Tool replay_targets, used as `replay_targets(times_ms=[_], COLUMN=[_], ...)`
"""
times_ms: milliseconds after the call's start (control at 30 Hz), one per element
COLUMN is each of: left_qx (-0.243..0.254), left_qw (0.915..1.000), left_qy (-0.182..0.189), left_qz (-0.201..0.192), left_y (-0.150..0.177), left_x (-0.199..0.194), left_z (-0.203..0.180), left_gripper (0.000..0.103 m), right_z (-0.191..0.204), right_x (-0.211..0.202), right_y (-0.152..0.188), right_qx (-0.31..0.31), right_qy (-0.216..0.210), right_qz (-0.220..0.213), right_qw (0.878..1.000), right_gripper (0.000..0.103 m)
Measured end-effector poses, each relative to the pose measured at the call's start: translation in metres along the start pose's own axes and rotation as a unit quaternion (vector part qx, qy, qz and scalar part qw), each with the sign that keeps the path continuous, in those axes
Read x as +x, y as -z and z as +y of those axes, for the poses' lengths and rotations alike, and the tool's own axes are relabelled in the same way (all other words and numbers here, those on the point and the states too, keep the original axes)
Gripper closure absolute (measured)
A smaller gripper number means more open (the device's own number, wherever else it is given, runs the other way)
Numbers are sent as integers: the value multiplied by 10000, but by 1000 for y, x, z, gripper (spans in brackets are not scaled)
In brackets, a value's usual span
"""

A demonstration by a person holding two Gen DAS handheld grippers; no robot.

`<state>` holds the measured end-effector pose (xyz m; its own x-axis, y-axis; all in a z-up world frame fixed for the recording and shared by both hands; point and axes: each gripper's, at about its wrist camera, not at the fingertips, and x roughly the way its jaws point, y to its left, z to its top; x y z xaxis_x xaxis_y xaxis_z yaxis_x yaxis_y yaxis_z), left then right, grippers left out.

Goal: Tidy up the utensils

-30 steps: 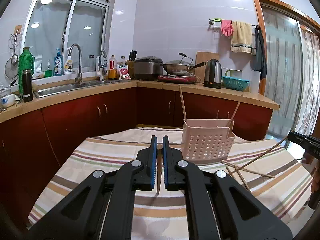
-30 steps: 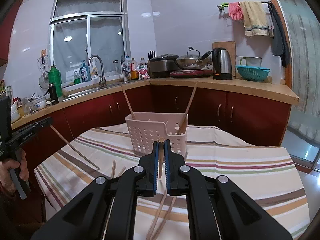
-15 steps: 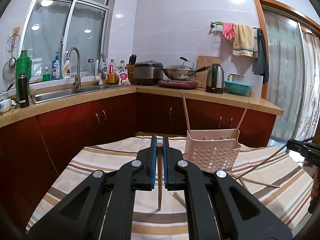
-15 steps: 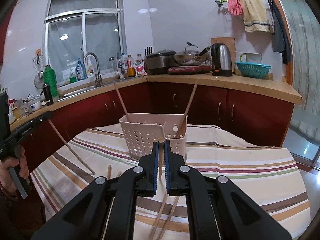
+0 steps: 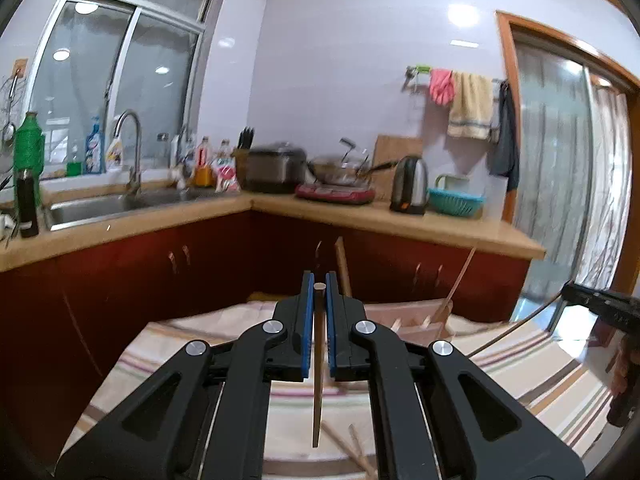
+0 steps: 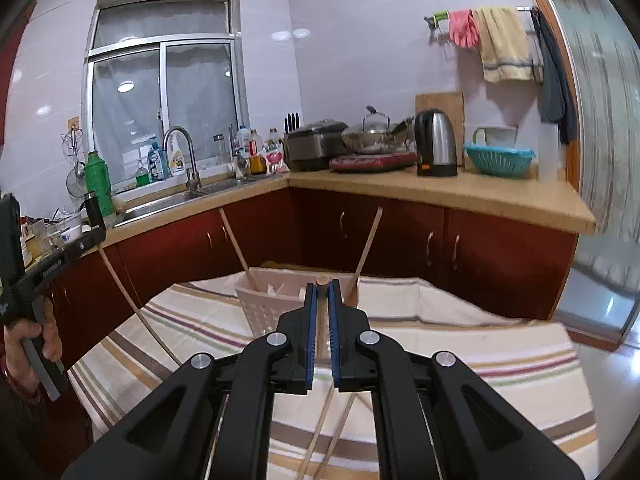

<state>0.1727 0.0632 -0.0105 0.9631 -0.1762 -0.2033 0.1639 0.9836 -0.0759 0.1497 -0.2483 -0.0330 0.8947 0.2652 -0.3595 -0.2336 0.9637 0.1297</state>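
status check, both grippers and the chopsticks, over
Left gripper shut on a chopstick. Right gripper shut on another chopstick. Pink basket ahead holds two. More chopsticks loose on the striped cloth.

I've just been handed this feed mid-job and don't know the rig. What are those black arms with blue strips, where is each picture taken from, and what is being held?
No robot: a person holds one hand-held tool in each hand, with a camera on each looking along its fingers. The left tool is shut on a chopstick hanging down; the right tool is shut on another chopstick. In the right view, a hand grips the left tool's handle. On the striped tablecloth stand a pink perforated basket holding two upright chopsticks, and loose chopsticks lie nearby.
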Motion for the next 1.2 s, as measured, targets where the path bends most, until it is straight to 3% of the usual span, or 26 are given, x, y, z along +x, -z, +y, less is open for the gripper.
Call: replay_targets(times_ms=[367, 700, 900, 1200], left_qx=[13, 17, -203, -383], left_qw=[9976, 9962, 9974, 9990], left_qy=[484, 385, 318, 115], left_qz=[-488, -780, -608, 193], left_y=[-72, -103, -95, -44], left_x=[22, 81, 129, 189], left_z=[-39, -61, -59, -41], left_gripper=[97, 97, 97, 97], right_z=[-16, -34, -45, -51], right_x=[4, 45, 83, 136], right_y=[-49, -71, -65, -48], right_qx=[-115, 39, 209, 486], right_qy=[-41, -133, -230, -532], right_qz=[-124, -27, 297, 941], right_qw=[9998, 9999, 9991, 9930], right_gripper=[97, 97, 97, 96])
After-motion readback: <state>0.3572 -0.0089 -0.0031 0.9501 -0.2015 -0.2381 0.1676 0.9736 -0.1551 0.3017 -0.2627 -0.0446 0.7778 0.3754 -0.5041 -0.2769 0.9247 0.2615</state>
